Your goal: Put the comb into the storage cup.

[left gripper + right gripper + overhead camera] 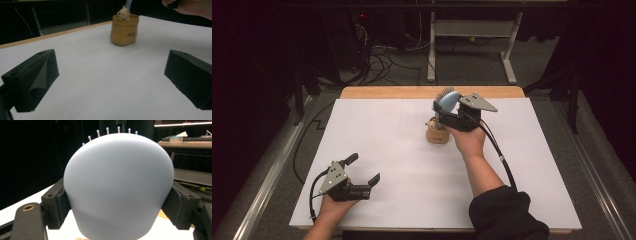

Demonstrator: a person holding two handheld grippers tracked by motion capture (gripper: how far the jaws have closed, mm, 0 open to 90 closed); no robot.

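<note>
Above tan pot (437,135), your right gripper (447,111) clamps pale blue hairbrush (448,101) by its head, handle down. Lower straight, keep handle centred, clear bear figure (123,13). Left gripper (363,172) rests open, empty.

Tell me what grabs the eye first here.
First, the pale blue plastic hairbrush with ball-tipped bristles, clamped by its broad head between the right gripper pads and held above the far middle of the white table. Just below it stands the small tan ceramic sack-shaped pot with a bear figure peeking over its rim. The left gripper rests open on the near left, holding nothing.
</note>
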